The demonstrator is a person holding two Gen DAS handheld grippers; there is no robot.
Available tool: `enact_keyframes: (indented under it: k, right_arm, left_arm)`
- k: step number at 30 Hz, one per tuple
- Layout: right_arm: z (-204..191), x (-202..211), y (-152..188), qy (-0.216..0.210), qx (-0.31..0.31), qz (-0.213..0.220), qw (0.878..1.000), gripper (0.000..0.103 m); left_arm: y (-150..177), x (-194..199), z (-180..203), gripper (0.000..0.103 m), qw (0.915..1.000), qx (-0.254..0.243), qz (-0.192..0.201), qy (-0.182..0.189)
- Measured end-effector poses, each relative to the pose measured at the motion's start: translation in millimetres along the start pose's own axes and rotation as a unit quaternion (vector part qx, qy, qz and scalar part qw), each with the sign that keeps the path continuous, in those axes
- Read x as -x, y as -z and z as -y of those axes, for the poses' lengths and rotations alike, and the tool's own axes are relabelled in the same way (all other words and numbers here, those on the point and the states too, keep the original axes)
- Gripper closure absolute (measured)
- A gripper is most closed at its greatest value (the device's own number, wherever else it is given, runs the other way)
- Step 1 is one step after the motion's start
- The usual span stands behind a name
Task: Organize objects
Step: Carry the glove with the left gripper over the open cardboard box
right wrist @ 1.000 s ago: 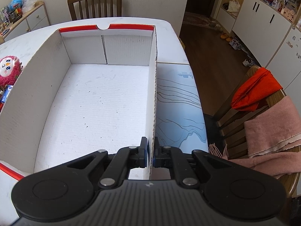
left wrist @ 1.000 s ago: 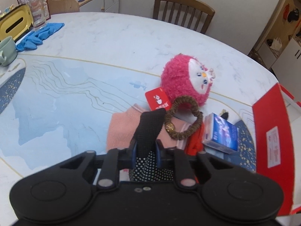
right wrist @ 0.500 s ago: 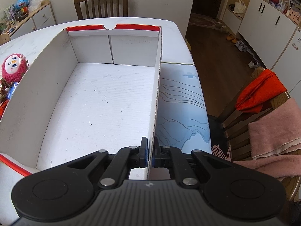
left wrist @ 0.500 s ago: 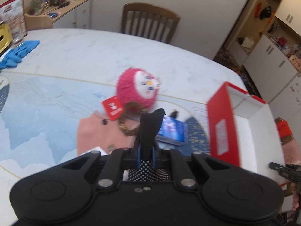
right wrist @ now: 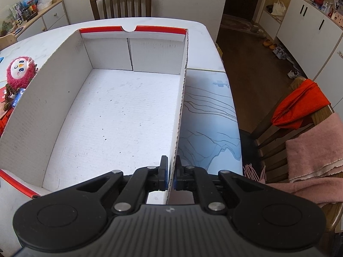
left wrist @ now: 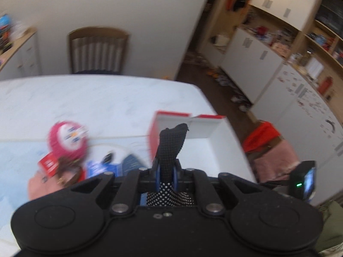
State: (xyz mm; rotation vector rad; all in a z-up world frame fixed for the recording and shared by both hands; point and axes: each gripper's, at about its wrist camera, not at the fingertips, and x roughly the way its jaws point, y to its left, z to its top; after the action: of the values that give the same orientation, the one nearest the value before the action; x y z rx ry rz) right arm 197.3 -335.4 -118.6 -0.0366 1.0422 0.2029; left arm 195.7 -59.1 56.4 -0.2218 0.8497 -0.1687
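Sock [left wrist: 170,147] heading for the box [right wrist: 120,115]
Left gripper [left wrist: 166,171] is pinching it upright between its fingers, box ahead; right gripper [right wrist: 170,176] is clamping the box wall, probably steadying it.

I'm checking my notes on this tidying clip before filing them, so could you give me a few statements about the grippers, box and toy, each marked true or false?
1. The left gripper is shut on a black fabric item. True.
2. The right gripper hangs open above the table. False: its fingers pinch the side wall of the white box.
3. The box already holds several things. False: nothing lies inside it.
4. The pink plush toy sits outside the box. True.
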Motion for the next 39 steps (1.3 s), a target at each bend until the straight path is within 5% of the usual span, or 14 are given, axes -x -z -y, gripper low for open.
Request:
enact_keyframes:
  k: [15,28,39]
  right_arm:
    - [5.4,-2.7,-4.0,-0.006,0.003,-0.004,1.0,0.099]
    - [8.9,-4.8,-1.8,-0.016,-0.01,-0.011,1.0,0.099]
    - [9.0,-5.8,-3.8,-0.018,-0.01,-0.012,1.0,0.099]
  left_arm:
    - [4.8,-118.7,78.4,0.094,0.9912,-0.101,-0.083,0.018]
    - [26.7,-203.6,90.8,0.093,0.9751,-0.161,-0.152,-0.01]
    - [40.5,-235.1,80.3,0.079,0.9659,-0.159,-0.203,-0.017]
